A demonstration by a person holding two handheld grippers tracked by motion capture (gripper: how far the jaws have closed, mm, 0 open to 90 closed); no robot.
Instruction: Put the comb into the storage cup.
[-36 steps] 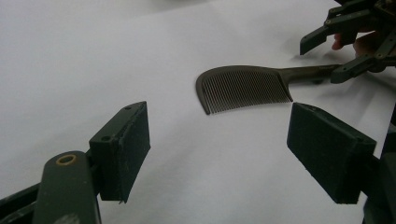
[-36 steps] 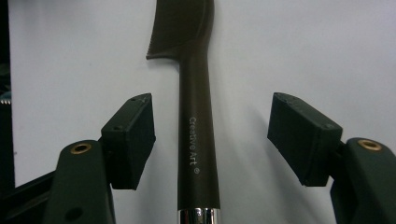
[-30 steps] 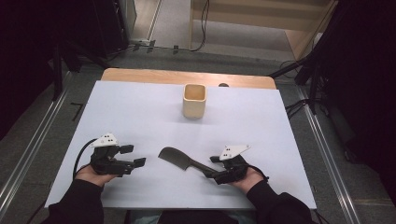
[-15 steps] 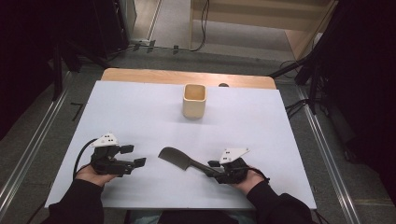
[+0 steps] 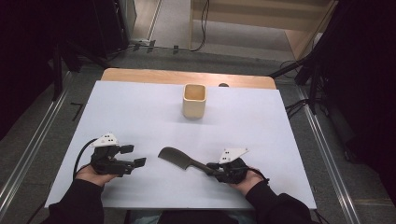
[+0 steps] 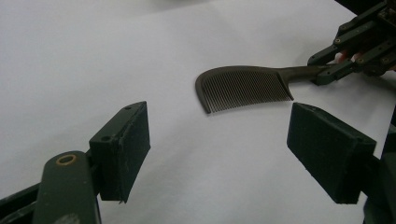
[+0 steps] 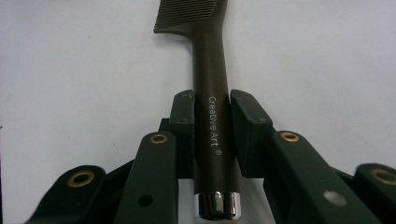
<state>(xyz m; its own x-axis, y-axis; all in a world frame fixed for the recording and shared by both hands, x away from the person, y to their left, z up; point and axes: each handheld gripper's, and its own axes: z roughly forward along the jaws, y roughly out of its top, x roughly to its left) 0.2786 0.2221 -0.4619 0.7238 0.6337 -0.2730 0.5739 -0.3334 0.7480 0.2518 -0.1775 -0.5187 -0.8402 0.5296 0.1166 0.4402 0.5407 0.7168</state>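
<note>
Since the earlier frames my right tool (image 5: 211,168) has been closing, and its 2 jaws now pinch the comb (image 5: 180,158) by the handle; neither hand has shifted place, and the comb lies where it did. In the right gripper view the pads sit tight on both sides of the handle, just ahead of its chrome end cap (image 7: 217,205), with the white lettering "Creative Art" running between them. The handle points straight away from me there, and the toothed head starts at the top edge of that view.

From the high view I see the comb flat on the white worktop (image 5: 140,107), near the front edge and a little right of centre, its head angled up and left, its handle reaching back into my right tool. The teeth face the near side.

My left tool (image 5: 130,156) rests on the worktop well to the left of the comb, jaws spread wide with nothing between them. In the left gripper view the 2 pads stand far apart and the comb lies beyond them, its teeth toward that camera, with my right tool (image 6: 327,74) clamped on the handle at the upper right.

A tan square cup (image 5: 194,100) stands upright farther back, near the centre, well apart from both tools.
</note>
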